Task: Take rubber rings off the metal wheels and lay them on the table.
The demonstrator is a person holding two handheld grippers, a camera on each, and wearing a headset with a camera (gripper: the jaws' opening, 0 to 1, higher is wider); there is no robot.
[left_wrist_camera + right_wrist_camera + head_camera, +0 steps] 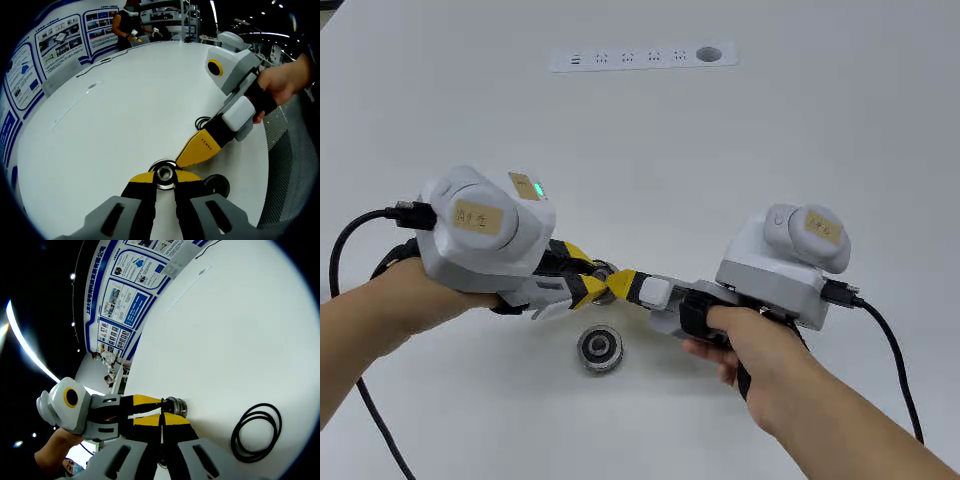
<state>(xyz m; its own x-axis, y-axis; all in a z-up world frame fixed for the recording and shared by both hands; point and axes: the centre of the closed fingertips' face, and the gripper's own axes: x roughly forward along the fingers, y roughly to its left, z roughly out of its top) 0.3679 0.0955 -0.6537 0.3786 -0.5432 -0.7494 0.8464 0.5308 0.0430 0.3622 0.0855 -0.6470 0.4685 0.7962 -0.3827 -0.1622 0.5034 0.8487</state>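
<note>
White table [800, 150] bore a power strip [643, 56] at 12 o'clock and a metal wheel [600, 349] at 6 o'clock; loose black rubber rings [256, 432] lay flat at 4 o'clock in the right gripper view.

The table [800, 140] is lying bare across the upper half of the head view, leaving open passage from both sides. Only a power strip [643, 57] is sitting at the top centre. Mid-frame, the left gripper [588, 288], clamped on a wheel [165, 174], is meeting the right gripper [621, 284], its jaws pressed together, and they are barring the way between them. A second wheel [600, 349] is resting just below them, blocking the bottom-centre approach. Cables [340, 270] are trailing down the left and right edges. In the right gripper view, black rubber rings [256, 432] are lying at lower right.
</note>
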